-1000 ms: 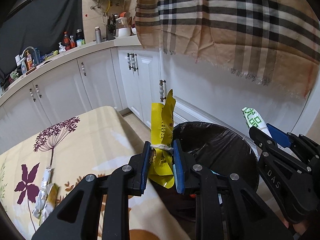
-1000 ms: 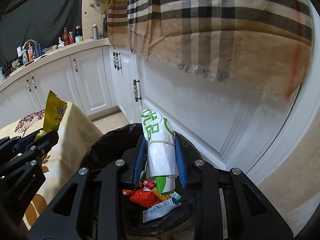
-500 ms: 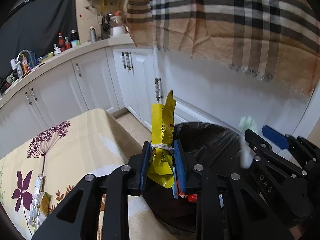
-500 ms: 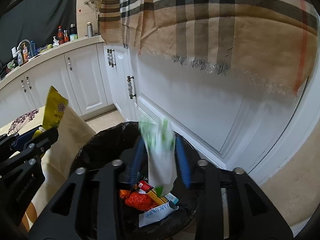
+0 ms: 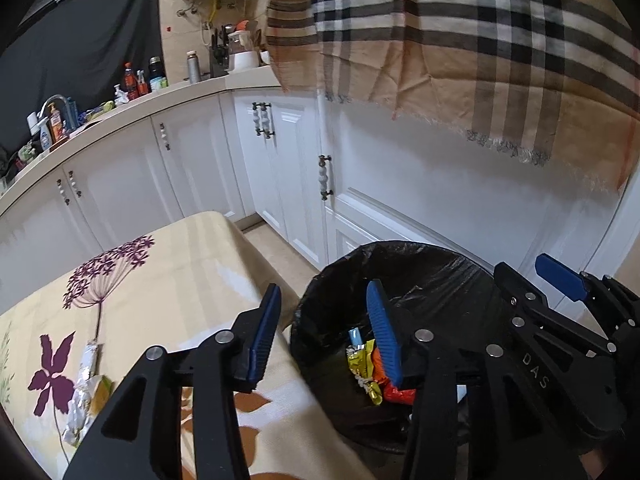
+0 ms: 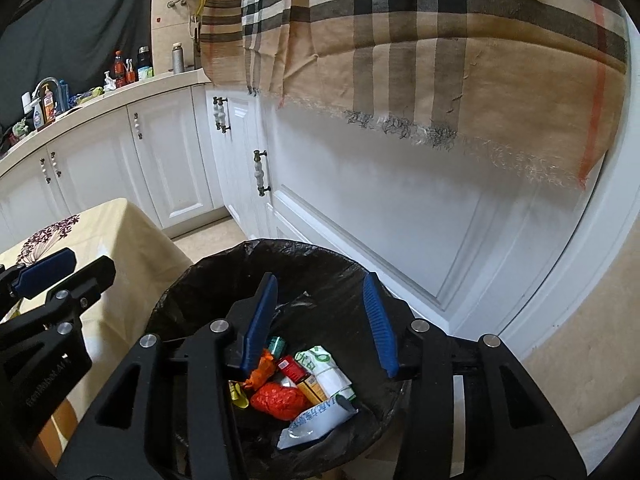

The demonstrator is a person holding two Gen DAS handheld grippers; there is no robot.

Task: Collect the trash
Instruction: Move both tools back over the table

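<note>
Left wrist view: left gripper (image 5: 326,330) has fingers spread wide w/ nothing between them. Its left pad sits over the edge of the floral tablecloth (image 5: 168,280), its right pad over the bin (image 5: 404,264), which has a black liner. Yellow wrapper (image 5: 360,364) lies down in the bin, just left of and below the right blue pad, next to orange/red scraps; not touching either finger. On the tablecloth, far left, a crumpled silver-and-yellow wrapper (image 5: 86,392) lies well apart from the fingers. Right gripper (image 5: 536,280) shows at the right edge over the bin rim, fingers apart, holding nothing.

Right wrist view: right gripper (image 6: 322,320) hangs over the bin (image 6: 320,256), both blue pads wide apart, empty. White-and-green packet (image 6: 326,372) lies on the trash pile below and between the fingers, clear of both. Around it: red crumpled bag (image 6: 280,398), a white tube w/ blue print (image 6: 316,420) and small boxes. Left gripper (image 6: 64,270) shows at the left edge, above the tablecloth (image 6: 132,240) corner. White cabinets (image 6: 160,168) and a plaid cloth (image 6: 440,40) behind.
</note>
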